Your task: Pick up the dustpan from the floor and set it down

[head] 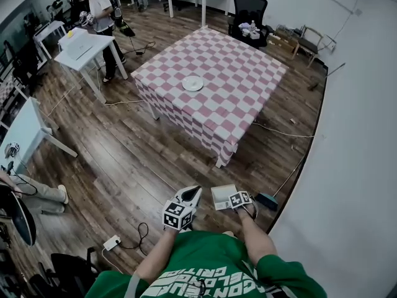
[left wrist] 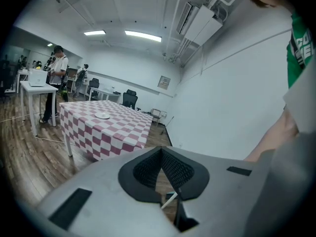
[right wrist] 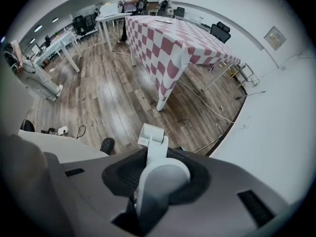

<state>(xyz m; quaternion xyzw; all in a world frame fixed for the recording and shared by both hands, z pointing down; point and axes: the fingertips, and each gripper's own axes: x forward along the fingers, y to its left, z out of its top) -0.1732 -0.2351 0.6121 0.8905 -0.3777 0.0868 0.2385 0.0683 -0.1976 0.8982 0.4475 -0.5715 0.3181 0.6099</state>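
Right tool [right wrist: 157, 168]: is pointing steeply down in front of the person; its jaws are clamping the dustpan [head: 223, 196] by the handle [right wrist: 161, 180], with the black pads pressing on both sides of it
Dustpan: is hanging below the right tool, low over the wooden floor [head: 124, 160] close to the white wall [head: 360, 135]; its pale, box-shaped pan [right wrist: 150, 132] is pointing away from the tool towards the boards; whether the pan is touching the floor I cannot tell
Left tool [left wrist: 160, 151]: is being held just beside the right one, aiming nearly level across the room; its jaws are meeting at the tips and carrying nothing
Person: is standing in a green shirt [head: 205, 266], with both forearms reaching forward and down
Desk [head: 248, 73]: is standing well apart from the dustpan, further into the room; a pink and white checked cloth is covering it; a white plate [head: 193, 83] is lying near its middle
Floor clutter: a white power strip [head: 111, 242] with a black cable is lying to the person's left; a dark teal object [head: 268, 201] is sitting by the wall just beyond the dustpan
Background: another person [head: 102, 23] is standing at a white side table far behind the desk
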